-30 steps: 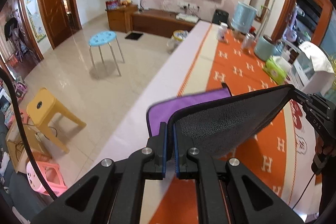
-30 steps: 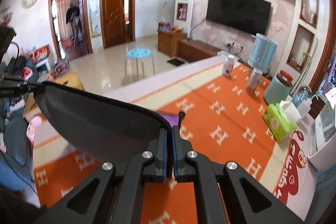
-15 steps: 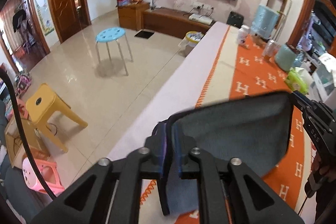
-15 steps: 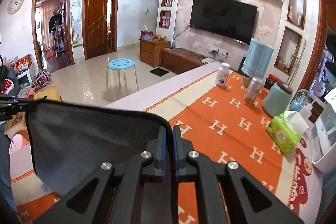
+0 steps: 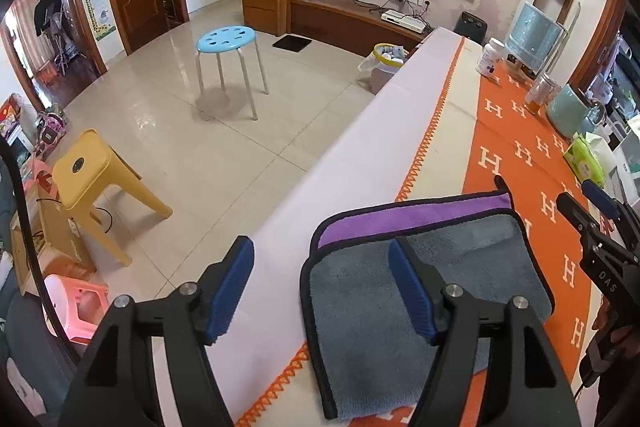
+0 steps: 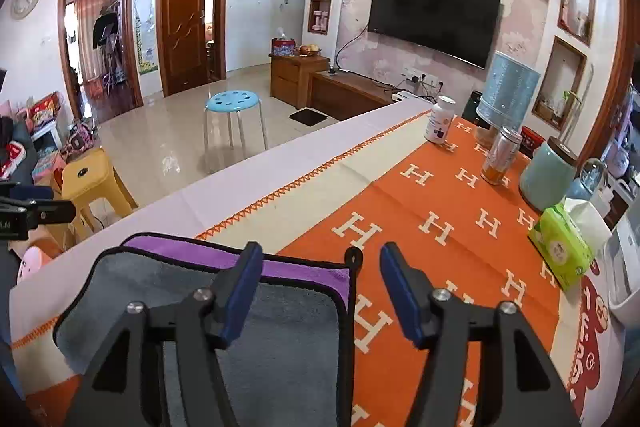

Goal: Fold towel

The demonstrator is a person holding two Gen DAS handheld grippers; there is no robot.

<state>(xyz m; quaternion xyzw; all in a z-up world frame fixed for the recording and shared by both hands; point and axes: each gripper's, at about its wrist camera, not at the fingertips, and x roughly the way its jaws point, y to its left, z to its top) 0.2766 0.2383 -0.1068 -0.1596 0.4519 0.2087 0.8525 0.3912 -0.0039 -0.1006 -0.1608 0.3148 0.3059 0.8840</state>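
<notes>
Left gripper (image 5: 321,289): fingers spread wide, released, grasping nothing. Right gripper (image 6: 320,293): fingers likewise spread apart, nothing between the pads.

Towel (image 5: 472,275): lying flat on the worktop (image 5: 360,163), folded over, grey face up, with a strip of purple lower layer (image 5: 408,217) showing past the far edge beyond the fingertips. Black piping round the edges; small black hanging loop (image 6: 353,254) at the far corner, seen between the right fingers. Left gripper's right finger (image 5: 412,293) over the grey face; its left finger (image 5: 230,285) off the towel's side, over the pale border of the tablecloth. Right gripper's left finger (image 6: 240,293) over the towel; its right finger (image 6: 400,293) over the orange cloth (image 6: 440,227) beside the towel's edge.

Beyond the right fingers, well apart from the towel: white bottle (image 6: 440,119), glass jar (image 6: 500,157), green tissue pack (image 6: 560,251).
</notes>
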